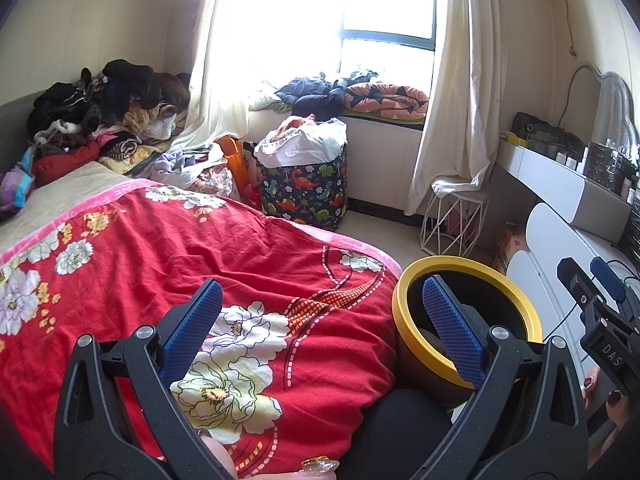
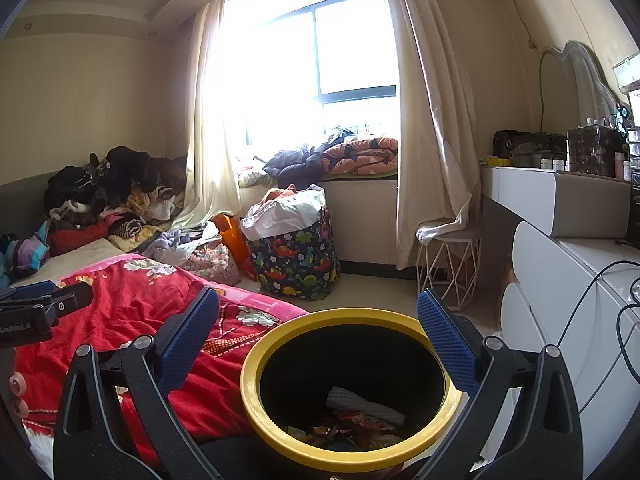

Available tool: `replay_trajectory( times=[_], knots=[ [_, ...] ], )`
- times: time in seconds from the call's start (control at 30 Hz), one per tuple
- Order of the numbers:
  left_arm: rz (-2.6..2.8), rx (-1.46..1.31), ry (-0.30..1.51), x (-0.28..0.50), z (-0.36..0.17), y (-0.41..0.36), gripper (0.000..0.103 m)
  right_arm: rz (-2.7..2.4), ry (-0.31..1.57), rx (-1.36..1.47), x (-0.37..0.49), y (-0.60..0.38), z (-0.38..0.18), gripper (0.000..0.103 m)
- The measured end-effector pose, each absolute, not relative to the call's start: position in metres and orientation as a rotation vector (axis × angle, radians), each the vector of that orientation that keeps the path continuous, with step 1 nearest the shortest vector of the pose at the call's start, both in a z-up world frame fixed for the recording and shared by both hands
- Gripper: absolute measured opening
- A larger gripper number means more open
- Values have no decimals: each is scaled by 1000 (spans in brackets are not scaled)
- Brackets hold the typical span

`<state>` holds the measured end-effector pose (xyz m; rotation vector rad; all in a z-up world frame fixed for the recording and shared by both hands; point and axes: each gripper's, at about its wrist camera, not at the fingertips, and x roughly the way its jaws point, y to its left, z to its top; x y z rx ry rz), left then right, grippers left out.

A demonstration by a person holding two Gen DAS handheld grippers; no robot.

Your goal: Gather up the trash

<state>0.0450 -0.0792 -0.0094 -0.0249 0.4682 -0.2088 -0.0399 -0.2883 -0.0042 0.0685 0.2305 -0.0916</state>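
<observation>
A black trash bin with a yellow rim point(image 2: 280, 340) stands on the floor beside the bed. Wrappers and a white foam sleeve point(image 2: 360, 404) lie at its bottom. My right gripper point(image 2: 316, 338) is open and empty, held over the bin's mouth. My left gripper point(image 1: 326, 326) is open and empty above the red floral blanket point(image 1: 160, 248); its right finger overlaps the bin point(image 1: 516, 300). The right gripper shows at the right edge of the left wrist view point(image 1: 592, 276), and the left gripper at the left edge of the right wrist view point(image 2: 40, 300).
A dinosaur-print hamper point(image 1: 304, 192) stuffed with bags stands under the window. Clothes are piled point(image 1: 100, 104) at the bed's far end. A white wire stool point(image 1: 452, 220) and white drawers with cables point(image 2: 580, 292) are on the right.
</observation>
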Motion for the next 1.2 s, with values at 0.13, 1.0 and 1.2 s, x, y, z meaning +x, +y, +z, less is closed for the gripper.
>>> replay_trajectory(
  times=[0.13, 1.0, 1.2],
  knots=[
    [-209, -24, 468, 45, -9, -79, 92, -92, 230, 69, -40, -290, -5, 96],
    [-189, -21, 488, 48, -7, -77, 92, -78, 230, 70, -42, -294, 0, 96],
    [-47, -74, 494, 52, -3, -35, 92, 32, 261, 69, -20, -268, 14, 97]
  ],
)
